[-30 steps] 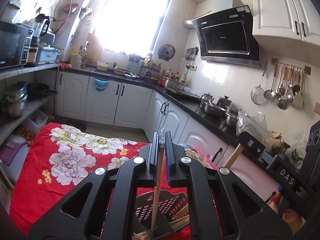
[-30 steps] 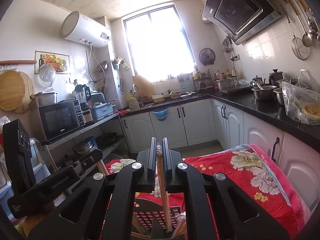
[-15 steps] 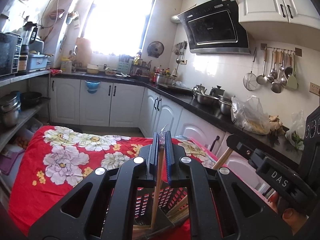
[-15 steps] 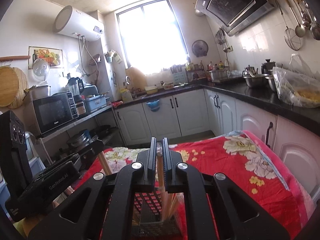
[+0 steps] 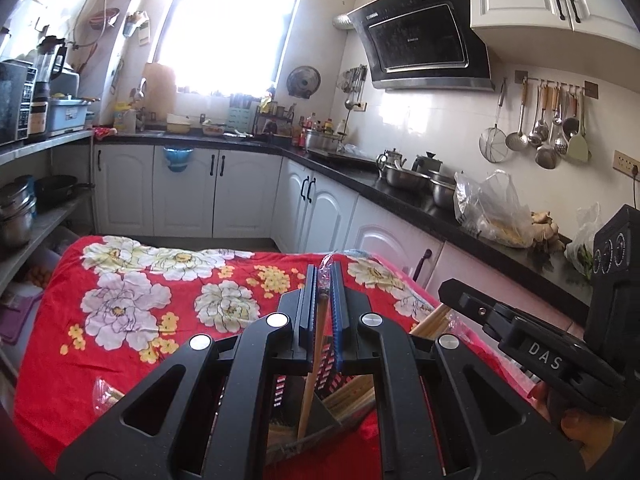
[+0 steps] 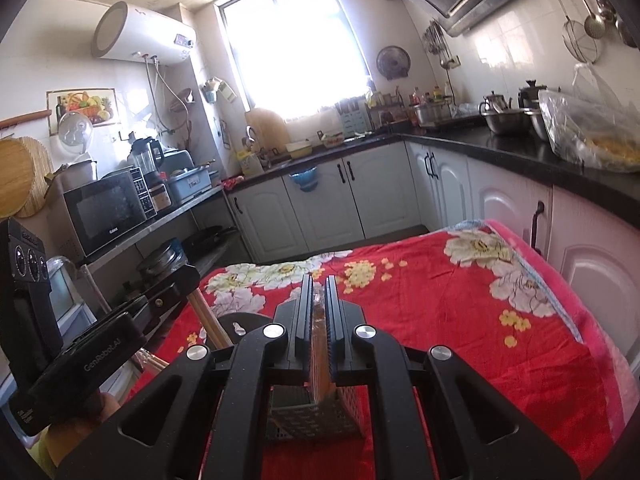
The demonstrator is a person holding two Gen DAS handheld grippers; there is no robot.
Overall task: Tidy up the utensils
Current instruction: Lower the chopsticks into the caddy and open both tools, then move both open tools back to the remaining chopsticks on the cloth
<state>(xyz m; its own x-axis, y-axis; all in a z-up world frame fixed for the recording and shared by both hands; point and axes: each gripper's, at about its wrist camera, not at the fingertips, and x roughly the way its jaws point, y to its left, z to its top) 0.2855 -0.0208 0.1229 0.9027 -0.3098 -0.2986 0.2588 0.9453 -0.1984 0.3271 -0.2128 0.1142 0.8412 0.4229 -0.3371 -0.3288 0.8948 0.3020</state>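
Both your claws have sunk toward the slotted holder point(image 5: 320, 408); left claw point(image 5: 323, 280) clamps one chopstick point(image 5: 314, 360); right claw point(image 6: 318, 292) clamps a chopstick bundle point(image 6: 319, 356); release comes next.

Both grippers are built of matte black plastic with speckled, angular linkage arms cut by triangular openings. On the left gripper point(image 5: 324, 292), four round silver screw heads are set across the links, and its fingers point(image 5: 338, 312) are lined with ribbed blue pads. The right gripper point(image 6: 319, 304) is made alike; "DAS" and "GenRobot.AI" are printed in white on their sides.
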